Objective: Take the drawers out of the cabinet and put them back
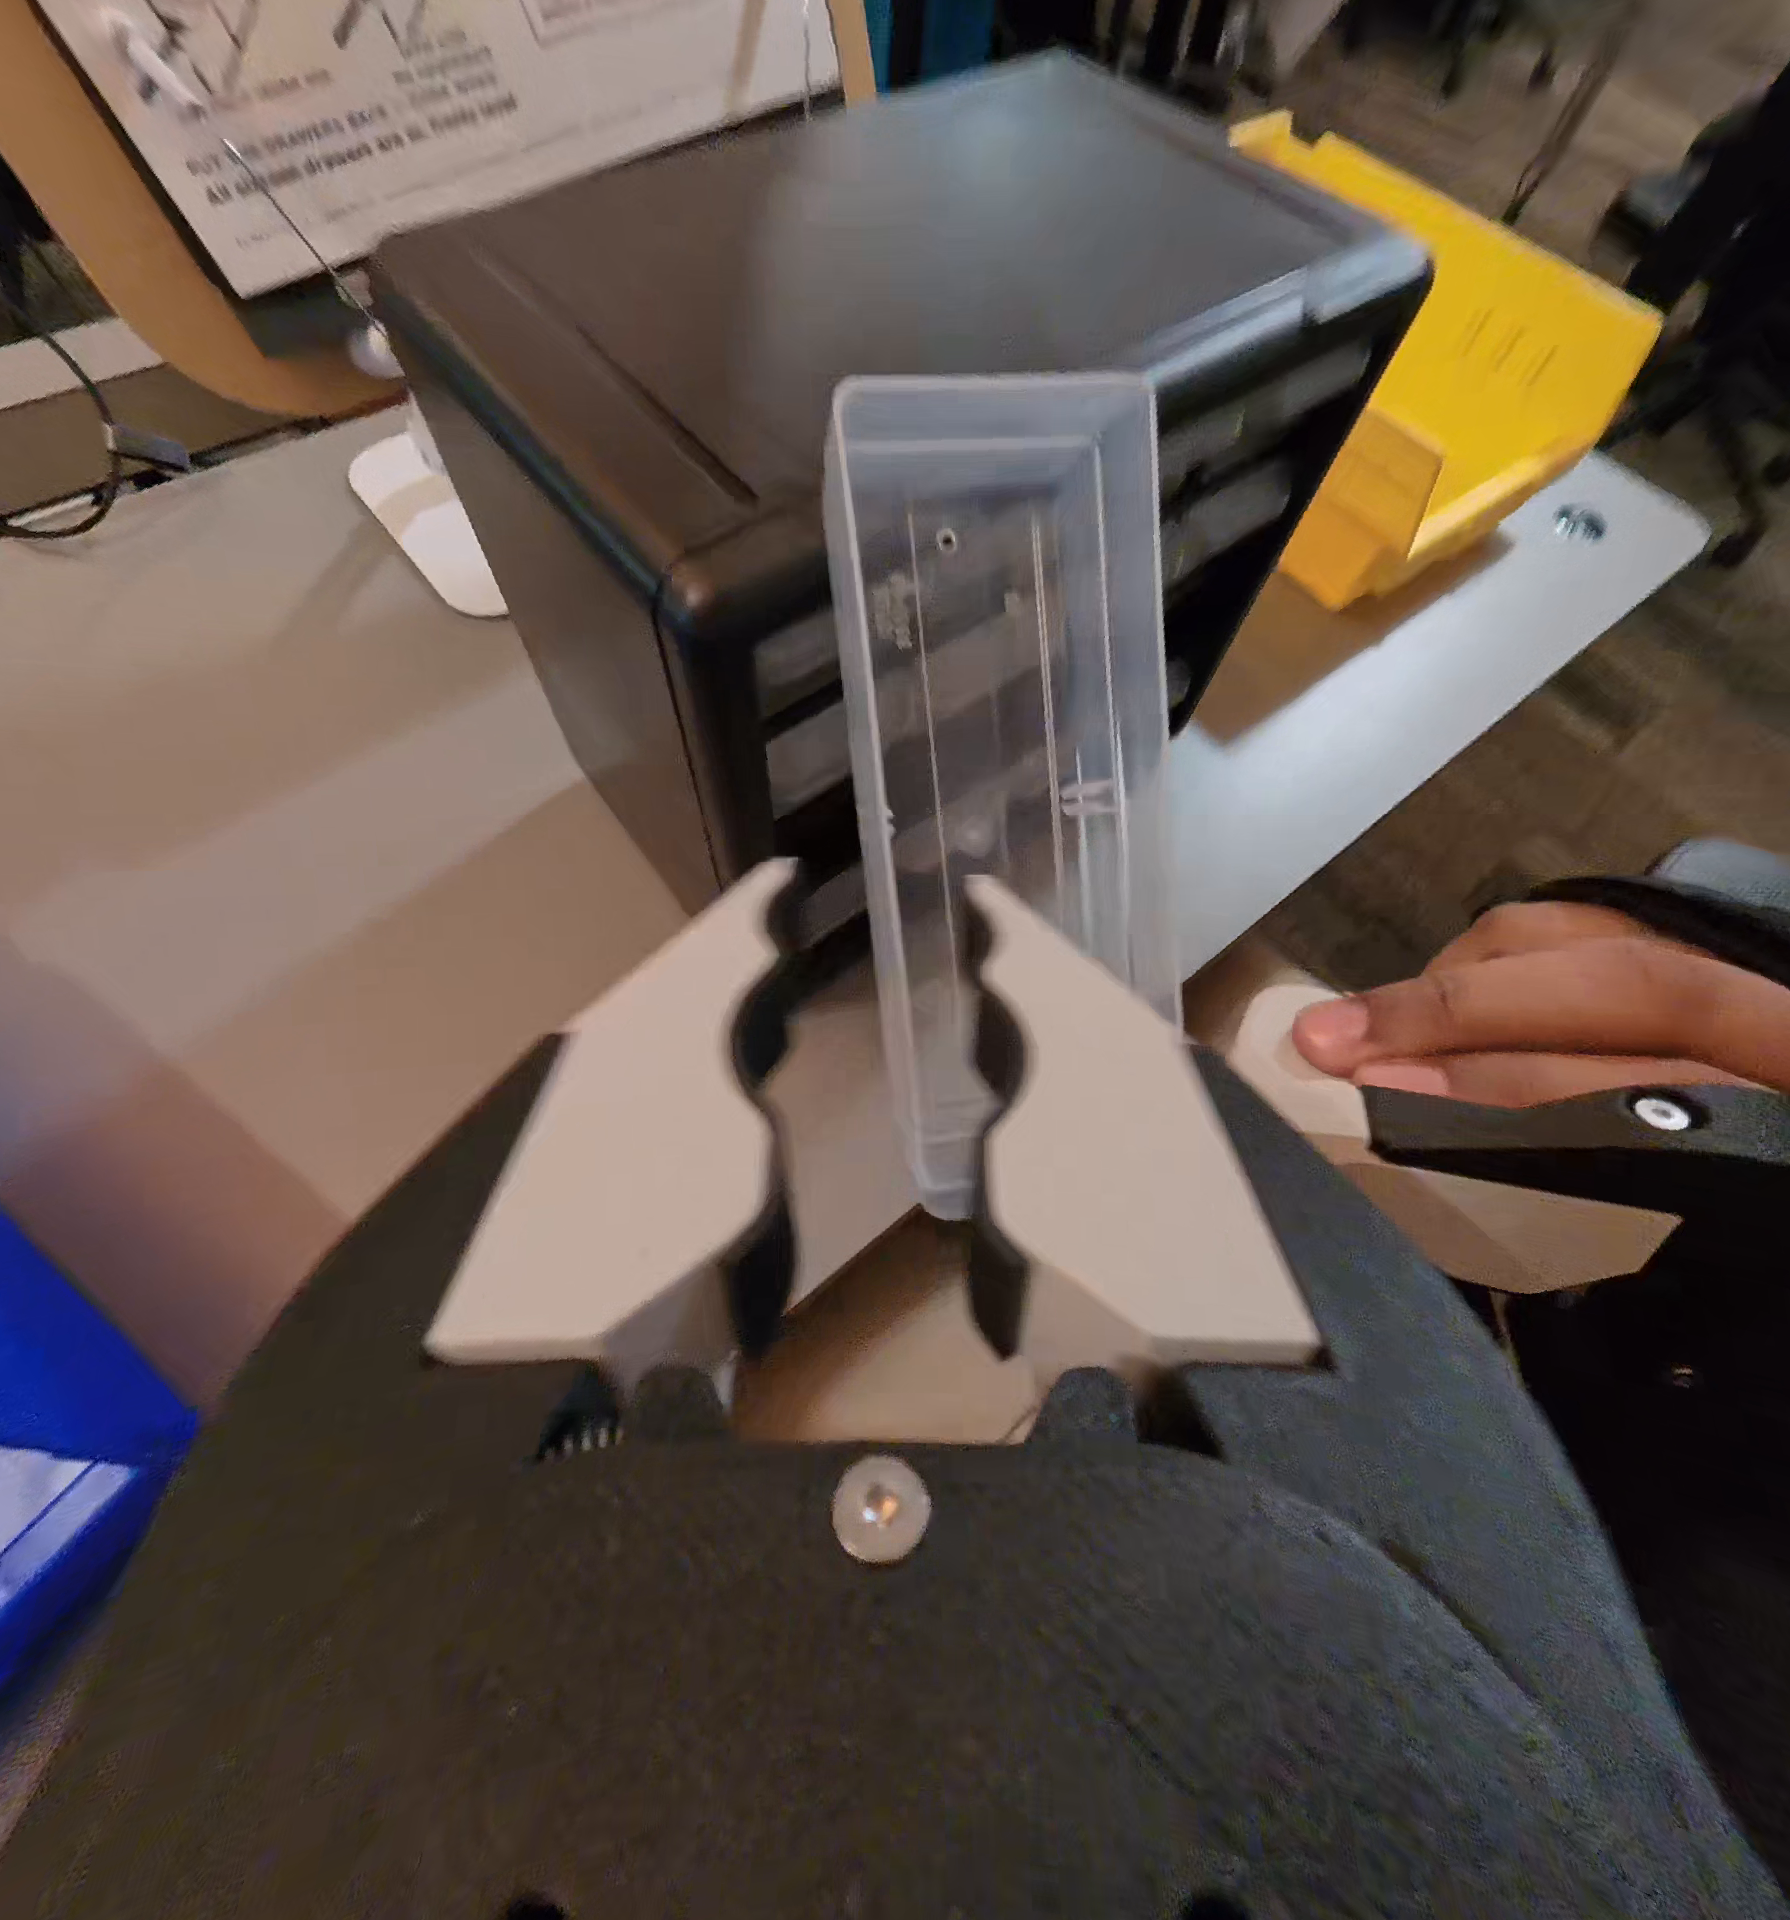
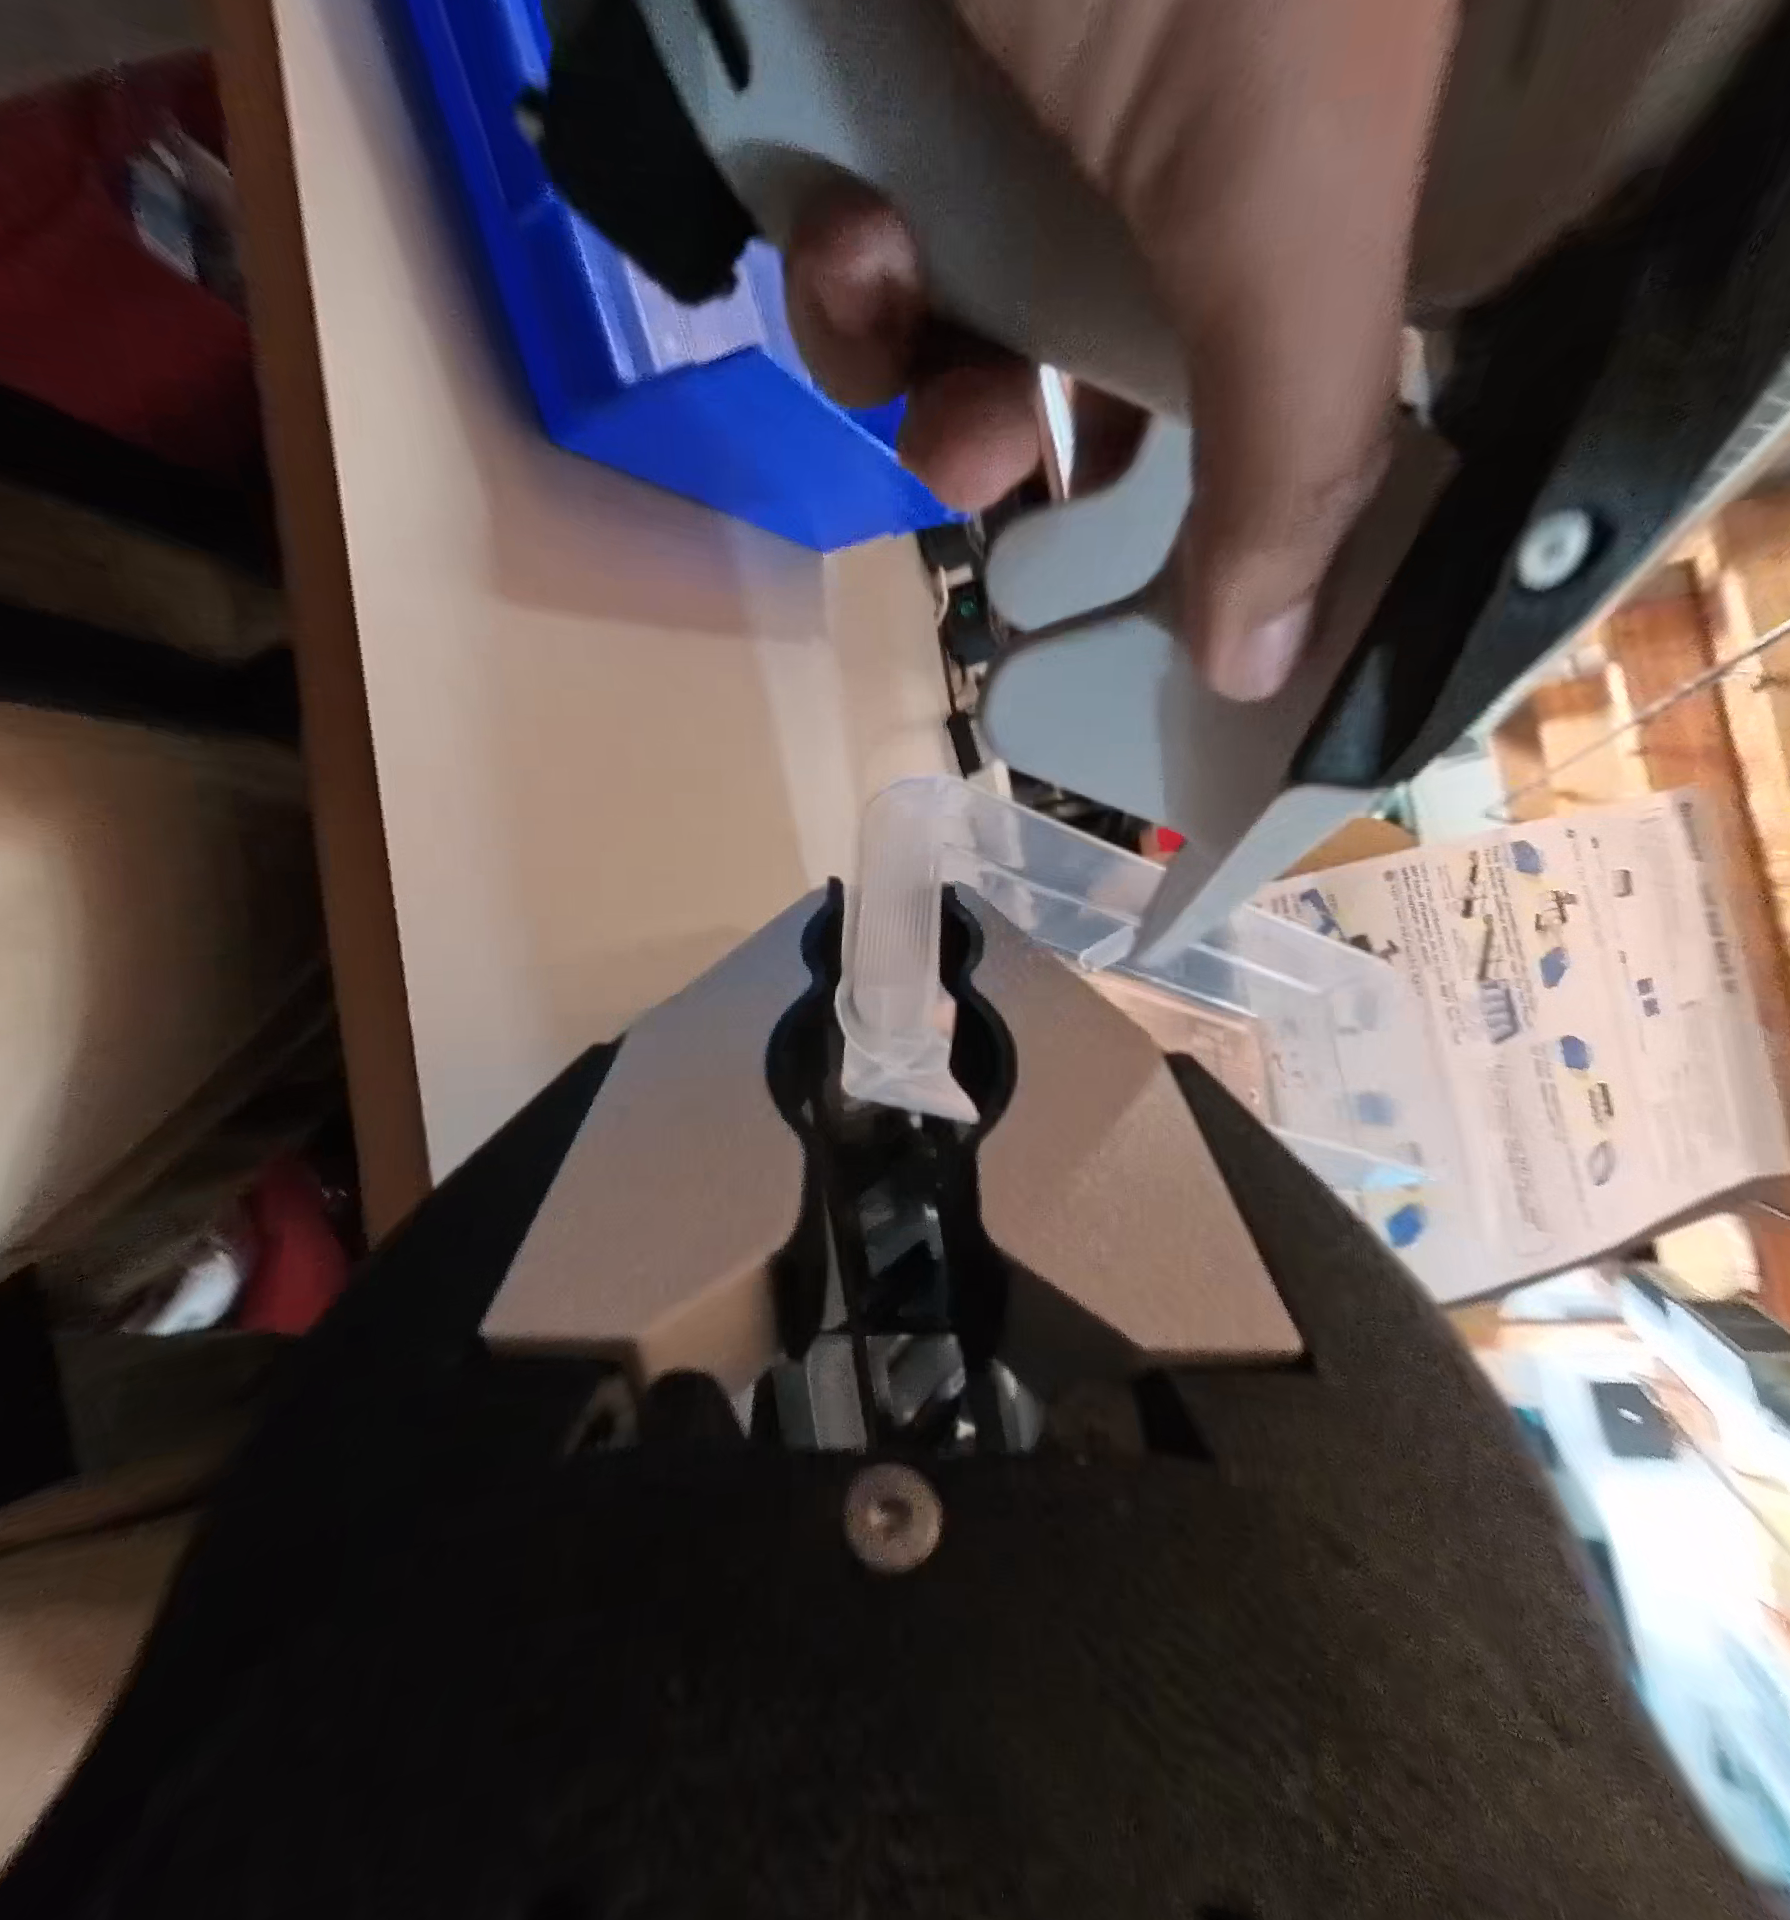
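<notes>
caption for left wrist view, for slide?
Left gripper holds a clear drawer on end before the black cabinet.

close wrist views, shared clear drawer [image 1: 995, 727]

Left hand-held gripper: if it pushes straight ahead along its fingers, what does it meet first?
The left hand-held gripper already has the clear plastic drawer between its fingers; straight on, that drawer would probably meet the black cabinet's open front first, though depth is unclear.
</notes>
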Motion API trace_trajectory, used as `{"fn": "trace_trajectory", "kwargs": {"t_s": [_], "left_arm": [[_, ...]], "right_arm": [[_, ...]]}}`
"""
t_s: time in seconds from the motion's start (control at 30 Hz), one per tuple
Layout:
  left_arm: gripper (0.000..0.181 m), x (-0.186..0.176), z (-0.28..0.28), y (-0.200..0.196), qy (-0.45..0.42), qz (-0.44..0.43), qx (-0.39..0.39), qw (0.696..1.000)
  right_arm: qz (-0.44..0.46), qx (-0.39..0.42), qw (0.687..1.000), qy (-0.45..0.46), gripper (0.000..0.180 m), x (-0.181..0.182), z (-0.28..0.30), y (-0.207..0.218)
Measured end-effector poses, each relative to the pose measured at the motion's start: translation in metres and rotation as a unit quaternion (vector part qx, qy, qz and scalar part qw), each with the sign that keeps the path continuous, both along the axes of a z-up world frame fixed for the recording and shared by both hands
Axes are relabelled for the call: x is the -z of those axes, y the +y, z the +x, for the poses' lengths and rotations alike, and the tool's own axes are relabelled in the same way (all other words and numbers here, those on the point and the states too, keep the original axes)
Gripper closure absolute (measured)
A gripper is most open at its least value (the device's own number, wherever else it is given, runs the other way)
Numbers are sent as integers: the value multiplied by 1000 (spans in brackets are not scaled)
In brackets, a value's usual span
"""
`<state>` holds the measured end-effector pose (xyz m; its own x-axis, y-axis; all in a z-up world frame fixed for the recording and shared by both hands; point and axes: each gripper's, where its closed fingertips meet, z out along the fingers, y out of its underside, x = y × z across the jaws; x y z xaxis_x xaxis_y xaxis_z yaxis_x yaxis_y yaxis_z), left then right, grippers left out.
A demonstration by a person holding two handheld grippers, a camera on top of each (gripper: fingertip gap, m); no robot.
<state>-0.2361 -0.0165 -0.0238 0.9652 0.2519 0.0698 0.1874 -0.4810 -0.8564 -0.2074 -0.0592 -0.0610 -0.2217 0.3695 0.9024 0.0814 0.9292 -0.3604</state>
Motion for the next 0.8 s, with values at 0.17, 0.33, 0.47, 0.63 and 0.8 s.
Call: {"fn": "trace_trajectory", "kwargs": {"t_s": [0.17,0.33,0.47,0.63,0.8], "left_arm": [[102,-61,-6,-2,-40,139,17,989],[103,-98,-60,-22,-104,339,-43,934],[93,-8,-93,-10,-183,308,-61,932],[104,62,-84,4,-255,337,-24,906],[103,96,-54,29,-218,215,96,947]], "right_arm": [[-90,-88,992,-28,163,-26,25,-3],[-157,-231,950,-138,163,-28,71,-26],[-242,-298,884,-269,163,-19,106,-26],[-297,-295,852,-315,162,-14,103,1],[-366,-282,834,-302,163,-8,80,19]]}}
